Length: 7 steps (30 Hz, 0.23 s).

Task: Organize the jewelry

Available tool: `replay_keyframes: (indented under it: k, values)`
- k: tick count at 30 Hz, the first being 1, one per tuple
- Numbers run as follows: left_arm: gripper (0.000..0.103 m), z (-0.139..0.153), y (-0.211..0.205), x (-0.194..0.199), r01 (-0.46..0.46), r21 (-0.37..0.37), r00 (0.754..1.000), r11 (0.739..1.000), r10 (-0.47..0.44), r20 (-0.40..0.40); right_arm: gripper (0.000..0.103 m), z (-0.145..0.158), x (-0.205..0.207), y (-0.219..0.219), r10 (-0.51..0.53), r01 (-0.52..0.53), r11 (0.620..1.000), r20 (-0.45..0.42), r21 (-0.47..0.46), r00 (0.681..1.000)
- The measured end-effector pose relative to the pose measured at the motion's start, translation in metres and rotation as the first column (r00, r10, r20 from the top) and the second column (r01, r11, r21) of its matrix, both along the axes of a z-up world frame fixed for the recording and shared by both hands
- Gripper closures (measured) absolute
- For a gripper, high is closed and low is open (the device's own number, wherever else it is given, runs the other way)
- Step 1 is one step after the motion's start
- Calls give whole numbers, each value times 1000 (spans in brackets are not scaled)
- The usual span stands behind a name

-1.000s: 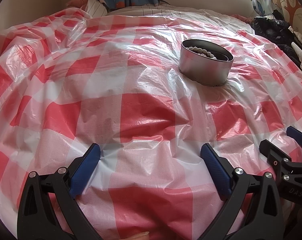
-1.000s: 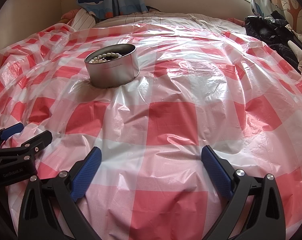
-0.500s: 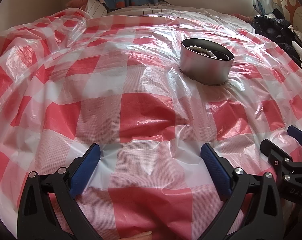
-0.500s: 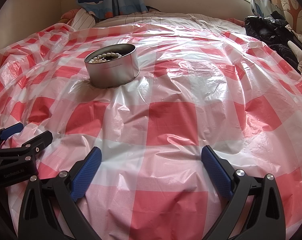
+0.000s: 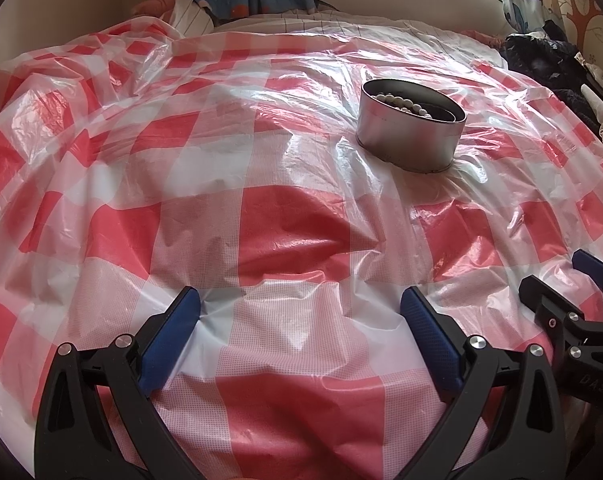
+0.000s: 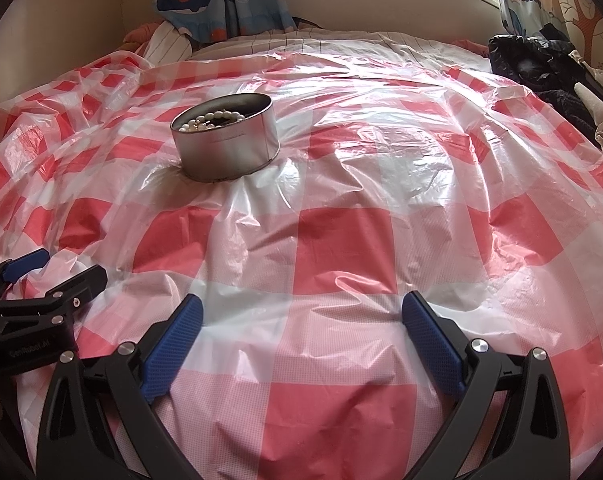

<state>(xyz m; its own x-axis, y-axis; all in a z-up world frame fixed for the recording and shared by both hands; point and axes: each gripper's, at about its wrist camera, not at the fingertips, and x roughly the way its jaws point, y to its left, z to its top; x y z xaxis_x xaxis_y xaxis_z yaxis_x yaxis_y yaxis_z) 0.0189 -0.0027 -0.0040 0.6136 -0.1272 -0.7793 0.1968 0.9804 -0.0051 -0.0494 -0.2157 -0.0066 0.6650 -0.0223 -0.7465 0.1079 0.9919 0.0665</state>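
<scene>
your left tool (image 5: pixel 301 312) and right tool (image 6: pixel 301 308) both sit spread apart, holding nothing. the round silver metal tin (image 6: pixel 226 142) with the white bead strand (image 6: pixel 213 118) rests on slippery red-and-white checked plastic sheet (image 6: pixel 341 240) over a bed — nudge its wall and it could slide or tip.

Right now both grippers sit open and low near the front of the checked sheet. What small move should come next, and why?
Probably none beyond lifting away: the pearl beads already lie inside the round tin, and no other jewelry shows on the checked plastic sheet. The left gripper and right gripper are both open and hold nothing. I would check the sheet once more before stopping.
</scene>
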Motion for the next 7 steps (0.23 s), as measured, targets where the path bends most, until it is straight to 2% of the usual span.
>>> replay_keyframes:
  k: [7]
  values:
    - [7, 1, -2, -3, -3, 13, 1000, 1000, 3, 4, 7, 0, 0, 1, 1, -1, 1000, 2, -1, 1000]
